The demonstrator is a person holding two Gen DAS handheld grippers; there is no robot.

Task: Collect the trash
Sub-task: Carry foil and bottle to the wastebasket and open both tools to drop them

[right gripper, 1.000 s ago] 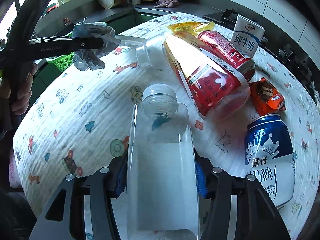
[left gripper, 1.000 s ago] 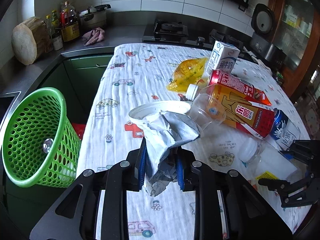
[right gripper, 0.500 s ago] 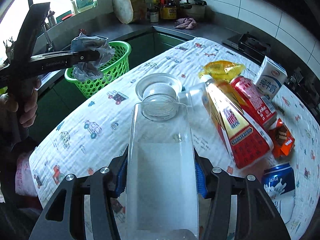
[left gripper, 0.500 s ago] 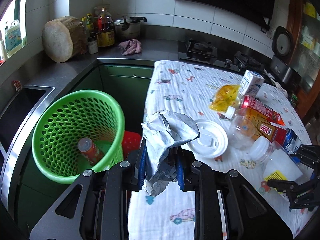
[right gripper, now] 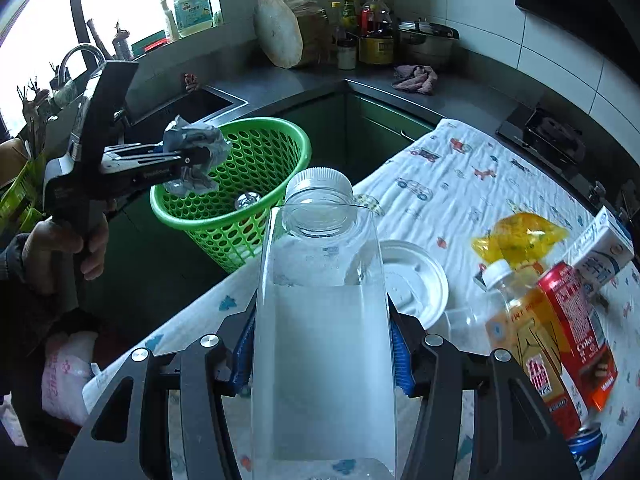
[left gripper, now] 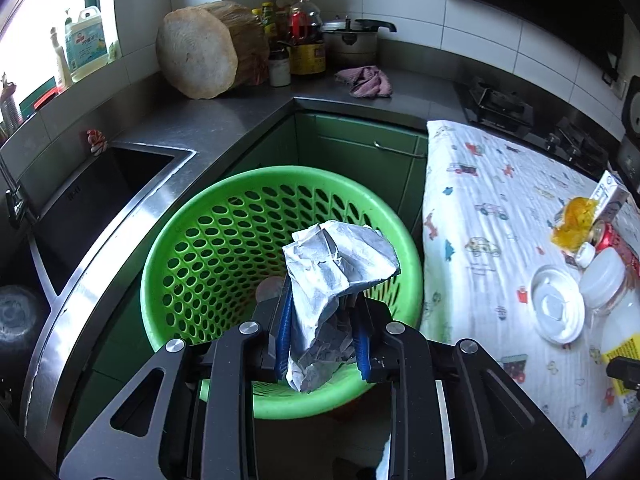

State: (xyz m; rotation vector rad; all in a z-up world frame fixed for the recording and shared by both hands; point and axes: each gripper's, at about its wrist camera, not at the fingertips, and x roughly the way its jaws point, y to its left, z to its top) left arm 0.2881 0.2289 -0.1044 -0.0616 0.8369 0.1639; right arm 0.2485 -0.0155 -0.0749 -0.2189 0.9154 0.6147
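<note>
My left gripper is shut on a crumpled grey paper wad, held over the mouth of the green perforated basket. From the right wrist view the same left gripper hangs with the paper wad above the green basket; a can lies inside it. My right gripper is shut on a clear square plastic bottle with a white cap, lifted above the table edge.
On the patterned tablecloth lie a white lid, a yellow wrapper, an orange drink bottle, a red can and a milk carton. A steel sink lies left of the basket.
My left gripper carried the paper wad left off the table to above the basket. My right gripper lifted the clear bottle and swung toward the basket side.
</note>
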